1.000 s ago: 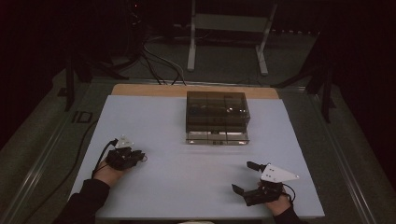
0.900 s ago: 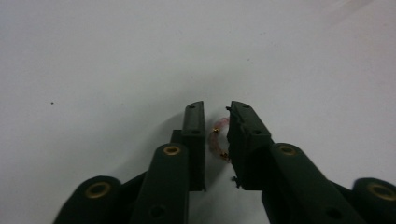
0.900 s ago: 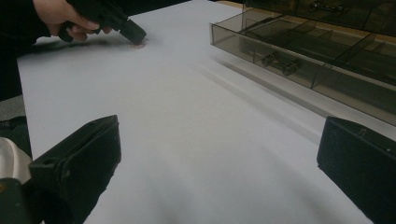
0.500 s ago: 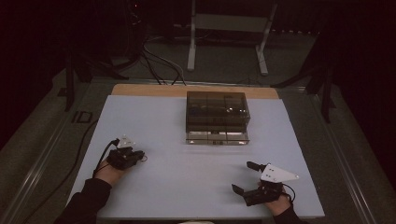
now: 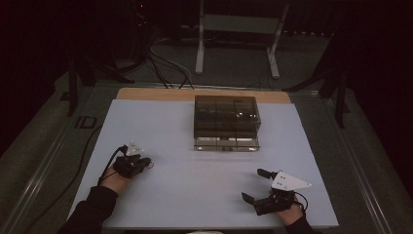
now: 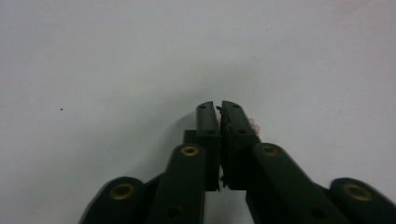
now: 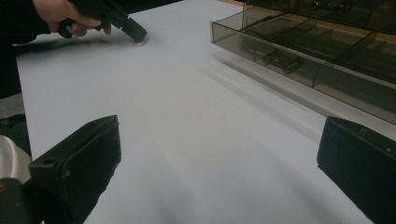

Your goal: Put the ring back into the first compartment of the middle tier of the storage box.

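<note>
Two black grippers sit low over the smooth white table top. The left gripper has its jaws pressed together, tips down beside a tiny round pinkish thing. The right gripper has its jaws wide apart, holding nothing. A smoky see-through plastic box with little compartments stands farther back.

A pale sheet covers a wooden table, with a smoked, see-through compartment box toward its far side. Behind stand a white metal frame and loose cables on dark floor.
</note>
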`<state>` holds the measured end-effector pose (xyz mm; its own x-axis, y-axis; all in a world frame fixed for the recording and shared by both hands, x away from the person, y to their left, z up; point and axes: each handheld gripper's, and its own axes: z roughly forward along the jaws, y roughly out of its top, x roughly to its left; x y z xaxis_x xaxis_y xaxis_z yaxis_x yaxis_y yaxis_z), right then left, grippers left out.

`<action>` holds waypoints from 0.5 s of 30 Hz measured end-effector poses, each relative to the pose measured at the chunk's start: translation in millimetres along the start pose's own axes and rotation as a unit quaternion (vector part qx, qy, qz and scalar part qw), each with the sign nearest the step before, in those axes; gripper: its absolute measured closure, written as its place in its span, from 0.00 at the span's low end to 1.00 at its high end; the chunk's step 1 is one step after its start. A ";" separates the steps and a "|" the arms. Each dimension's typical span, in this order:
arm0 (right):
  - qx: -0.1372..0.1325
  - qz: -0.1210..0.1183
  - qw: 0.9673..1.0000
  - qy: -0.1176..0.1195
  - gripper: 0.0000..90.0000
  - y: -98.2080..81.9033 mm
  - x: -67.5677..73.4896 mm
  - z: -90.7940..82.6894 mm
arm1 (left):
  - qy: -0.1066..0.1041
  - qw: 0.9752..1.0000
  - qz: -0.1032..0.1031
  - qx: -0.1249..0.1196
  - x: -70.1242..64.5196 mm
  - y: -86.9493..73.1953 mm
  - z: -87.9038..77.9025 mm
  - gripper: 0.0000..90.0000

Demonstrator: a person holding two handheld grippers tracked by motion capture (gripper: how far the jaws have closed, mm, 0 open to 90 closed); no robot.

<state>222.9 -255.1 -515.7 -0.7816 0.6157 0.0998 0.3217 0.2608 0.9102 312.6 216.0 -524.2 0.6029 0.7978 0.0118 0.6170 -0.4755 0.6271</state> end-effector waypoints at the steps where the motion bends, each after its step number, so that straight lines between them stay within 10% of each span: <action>1: -0.001 0.000 1.000 0.000 0.00 0.0 -0.1 -0.1 | 0.000 1.000 0.001 0.000 -0.1 0.2 -0.1 1.00; 15: -0.002 0.000 1.000 -0.002 0.00 0.1 -0.2 -1.0 | -0.002 1.000 -0.014 -0.016 4.6 1.9 -8.6 1.00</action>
<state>222.5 -255.9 -515.2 -0.7801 0.6179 0.0983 0.3196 0.2585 0.9116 312.2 222.0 -516.3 0.5880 0.8088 -0.0094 0.6169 -0.4409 0.6519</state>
